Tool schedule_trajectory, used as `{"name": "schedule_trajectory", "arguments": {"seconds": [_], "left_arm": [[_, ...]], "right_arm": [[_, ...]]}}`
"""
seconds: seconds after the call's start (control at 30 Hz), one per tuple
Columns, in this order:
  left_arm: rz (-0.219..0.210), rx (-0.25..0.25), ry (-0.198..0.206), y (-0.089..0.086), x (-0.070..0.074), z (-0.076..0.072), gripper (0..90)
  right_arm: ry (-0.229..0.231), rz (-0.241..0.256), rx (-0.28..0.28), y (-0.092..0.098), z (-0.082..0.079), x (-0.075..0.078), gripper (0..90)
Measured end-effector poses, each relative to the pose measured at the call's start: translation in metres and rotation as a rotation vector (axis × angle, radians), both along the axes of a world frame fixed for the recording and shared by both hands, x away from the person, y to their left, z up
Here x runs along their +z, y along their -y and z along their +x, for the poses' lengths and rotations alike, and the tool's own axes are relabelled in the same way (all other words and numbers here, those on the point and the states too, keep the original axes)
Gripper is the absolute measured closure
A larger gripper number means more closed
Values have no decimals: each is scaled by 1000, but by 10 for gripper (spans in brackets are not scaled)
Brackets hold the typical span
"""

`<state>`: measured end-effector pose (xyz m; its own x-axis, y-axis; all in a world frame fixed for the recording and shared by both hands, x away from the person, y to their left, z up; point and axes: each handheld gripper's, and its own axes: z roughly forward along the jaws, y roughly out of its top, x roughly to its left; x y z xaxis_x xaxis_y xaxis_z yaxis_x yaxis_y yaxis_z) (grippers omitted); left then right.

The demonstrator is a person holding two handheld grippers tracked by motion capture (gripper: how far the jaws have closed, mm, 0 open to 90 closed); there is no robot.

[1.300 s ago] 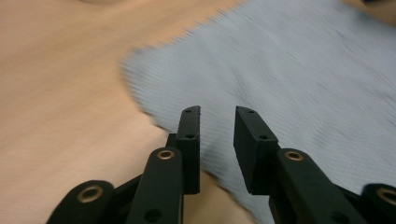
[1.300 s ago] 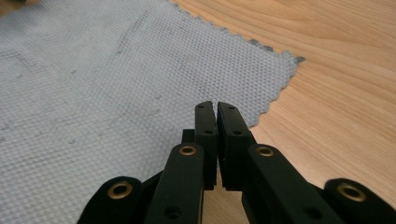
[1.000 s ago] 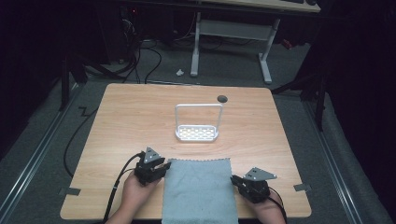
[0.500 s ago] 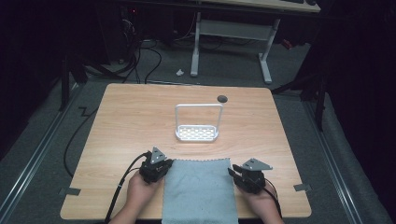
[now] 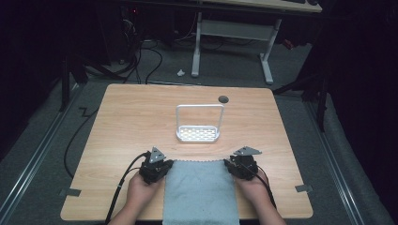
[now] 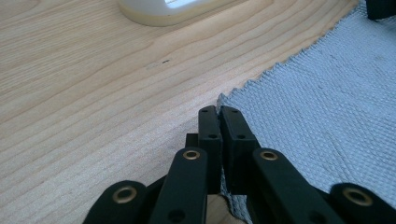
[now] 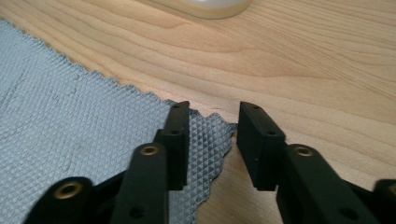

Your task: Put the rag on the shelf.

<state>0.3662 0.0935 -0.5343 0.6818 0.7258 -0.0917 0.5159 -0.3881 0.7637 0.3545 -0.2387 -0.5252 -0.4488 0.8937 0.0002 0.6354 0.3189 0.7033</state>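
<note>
A grey waffle-weave cloth [image 5: 199,192] lies flat at the table's near edge, between my two hands. My left gripper [image 5: 162,165] is at the cloth's far left corner. In the left gripper view the left gripper [image 6: 218,111] has its jaws pressed together on the edge of the cloth [image 6: 317,102]. My right gripper [image 5: 232,165] is at the far right corner. In the right gripper view the right gripper [image 7: 214,114] is open, and the corner of the cloth [image 7: 70,116] lies between its jaws.
A white perforated tray with a tall wire handle [image 5: 199,133] stands mid-table, just beyond the cloth. A dark round hole [image 5: 223,99] sits behind it. The wooden table [image 5: 131,122] is bare on both sides. Cables trail from the left gripper off the table's near left edge.
The right gripper has moved forward and left to the cloth's far right corner. The left gripper has shifted slightly right onto the far left corner.
</note>
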Motion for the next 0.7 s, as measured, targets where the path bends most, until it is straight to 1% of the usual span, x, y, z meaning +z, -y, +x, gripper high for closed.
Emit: {"name": "schedule_trajectory", "arguments": {"seconds": [0.13,0.2,0.23,0.3,0.33,0.37,0.4,0.43,0.47,0.5,0.57,0.6,0.63,0.7], "left_arm": [[-5,3,-4,0,0,0,873],[-4,2,-8,-1,0,1,876],[-10,7,-13,-2,0,1,881],[-15,8,-15,-3,0,1,883],[-29,6,-7,-4,1,0,885],[-29,6,-7,-4,1,0,886],[-40,12,-4,-5,2,-1,886],[-59,18,2,-7,3,-2,887],[-71,19,-2,-8,4,-2,887],[-71,19,-2,-8,4,-2,888],[-89,26,9,-9,5,-5,888],[-89,26,9,-9,5,-5,888],[-108,30,12,-10,7,-7,888],[-129,30,18,-12,9,-9,888]], "right_arm": [[10,12,28,-2,-2,-1,880],[12,14,34,-2,-3,-2,891],[28,10,47,-3,-4,-2,894],[34,16,51,-3,-6,-1,894],[49,23,51,-2,-9,0,894],[49,23,51,-2,-9,0,894],[58,28,50,-1,-10,1,895],[74,45,41,0,-14,3,895],[81,52,40,0,-15,4,895],[91,54,40,1,-17,5,895],[108,58,39,0,-20,6,895],[108,58,39,0,-20,6,895],[124,60,41,-1,-22,7,895],[137,66,41,-1,-25,8,896]]}}
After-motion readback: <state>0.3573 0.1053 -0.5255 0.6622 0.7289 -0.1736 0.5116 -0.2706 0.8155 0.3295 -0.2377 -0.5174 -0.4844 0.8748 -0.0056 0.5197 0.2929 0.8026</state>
